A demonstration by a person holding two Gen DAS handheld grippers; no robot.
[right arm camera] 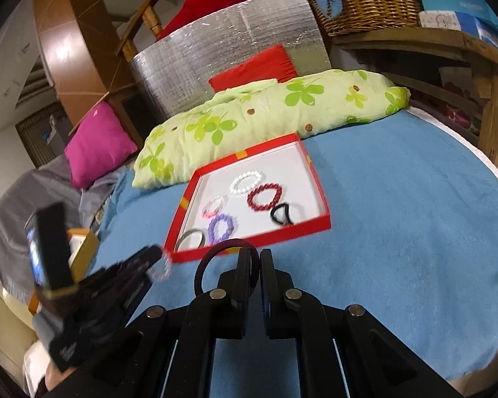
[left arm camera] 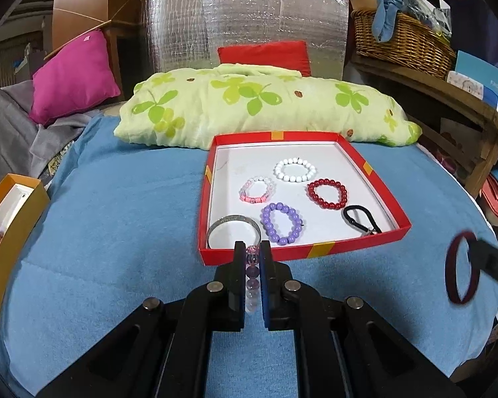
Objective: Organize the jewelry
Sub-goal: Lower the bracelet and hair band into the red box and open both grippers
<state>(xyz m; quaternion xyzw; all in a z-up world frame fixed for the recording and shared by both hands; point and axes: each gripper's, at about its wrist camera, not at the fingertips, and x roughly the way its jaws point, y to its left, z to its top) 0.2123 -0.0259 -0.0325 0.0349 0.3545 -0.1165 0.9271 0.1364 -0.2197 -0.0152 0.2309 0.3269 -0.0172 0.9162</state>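
Left gripper (left arm camera: pixel 252 258): jaws clamped on bead bracelet (left arm camera: pixel 252 278) | right gripper (right arm camera: pixel 255 265): jaws clamped on dark bangle (right arm camera: pixel 215 258) | both near red tray (left arm camera: pixel 375 232) on bed, likely to add them.

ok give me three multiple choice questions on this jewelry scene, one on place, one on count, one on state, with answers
1. Where does the silver bangle lie?
A. near-left corner of the red box
B. on the green pillow
C. in the wicker basket

2. How many beaded bracelets lie inside the box?
A. two
B. four
C. six

3. What is the left gripper doing?
A. open above the box
B. shut on a pink and purple beaded bracelet
C. shut on nothing

Answers:
1 A, the bangle sits against the box's near wall at the left.
2 B, white, pink, red and lilac ones.
3 B, beads are pinched between its closed fingers.
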